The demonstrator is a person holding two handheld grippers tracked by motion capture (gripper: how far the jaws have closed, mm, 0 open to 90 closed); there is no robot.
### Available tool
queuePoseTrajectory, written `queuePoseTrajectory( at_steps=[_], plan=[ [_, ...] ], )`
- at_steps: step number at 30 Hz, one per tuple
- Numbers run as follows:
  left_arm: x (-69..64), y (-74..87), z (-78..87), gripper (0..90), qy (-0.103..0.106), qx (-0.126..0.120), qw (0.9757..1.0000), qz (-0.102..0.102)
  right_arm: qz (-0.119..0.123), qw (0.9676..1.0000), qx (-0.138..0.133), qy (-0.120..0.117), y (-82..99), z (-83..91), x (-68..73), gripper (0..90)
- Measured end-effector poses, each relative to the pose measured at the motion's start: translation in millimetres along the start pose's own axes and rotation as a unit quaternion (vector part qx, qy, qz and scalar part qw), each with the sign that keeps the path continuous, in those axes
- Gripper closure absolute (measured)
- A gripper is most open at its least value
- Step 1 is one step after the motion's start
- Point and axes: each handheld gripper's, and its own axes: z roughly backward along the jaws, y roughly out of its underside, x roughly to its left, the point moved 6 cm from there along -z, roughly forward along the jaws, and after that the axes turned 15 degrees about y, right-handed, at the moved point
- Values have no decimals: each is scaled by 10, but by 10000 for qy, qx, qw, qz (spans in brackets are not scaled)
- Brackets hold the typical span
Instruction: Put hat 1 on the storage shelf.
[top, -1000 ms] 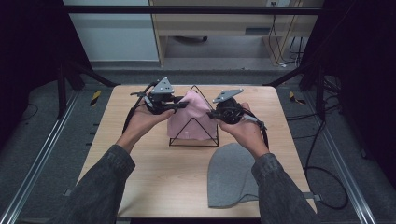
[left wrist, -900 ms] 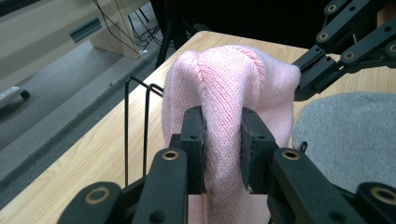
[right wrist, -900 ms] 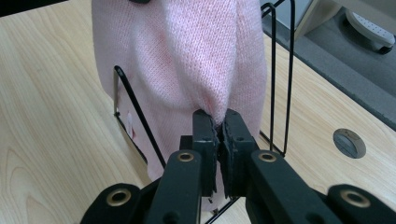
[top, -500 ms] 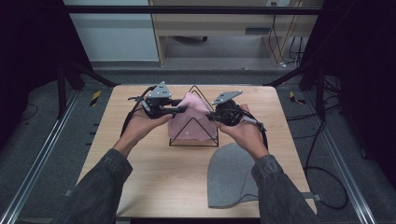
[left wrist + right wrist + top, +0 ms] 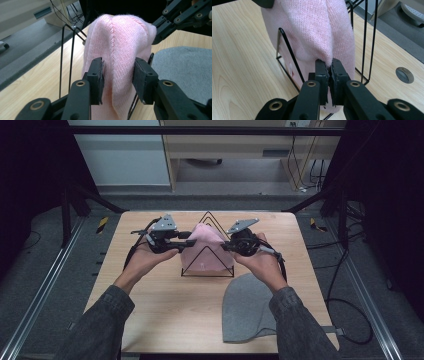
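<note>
Pink knit hat (image 5: 202,249) was draped over the black wire stand (image 5: 207,255) at bench centre, apex of the stand poking up behind it. Judged mostly done: hat sat on the frame, hanging down both sides.

Left claw (image 5: 117,77) had just been opening; its pads (image 5: 98,75) stood spread either side of a fold of the hat, fabric between them but no real squeeze visible. Read that as a release on that side.

Right claw (image 5: 329,75) was pressed together, pinching a fold of the pink hat low on its side, next to a wire leg of the stand.

Left to do, as I judged it: let go on the right, pull both claws clear, maybe tidy the drape. Grey hat (image 5: 247,305) lay flat on the bench near the front right corner, untouched, well apart from the stand; possibly next.

Bench (image 5: 150,295) was light wood-grain laminate, with a round grey cable grommet (image 5: 404,74) in it. Grey carpeted floor around it, metal rails (image 5: 45,290) on both sides, pale cabinets (image 5: 125,155) at the back, cables trailing at right.
</note>
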Motion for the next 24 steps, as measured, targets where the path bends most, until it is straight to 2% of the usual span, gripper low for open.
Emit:
queuePoseTrajectory(
  at_steps=[5, 7, 15, 24],
  plan=[
    [-25, 60, 3, 691, 11, 0, 10000, 42, -26, 10000, 19, -25, 36, -12, 10, 858],
    [-40, 99, -31, 710, 11, 158, 9999, 33, -34, 10000, 54, -28, 71, -25, 15, 858],
    [-52, 138, -78, 702, 39, 188, 9998, 100, -39, 9999, 136, -81, 171, -57, 35, 857],
    [-63, 144, -83, 679, 39, 175, 9998, 131, -66, 9998, 142, -84, 187, -60, 36, 827]
  ],
)
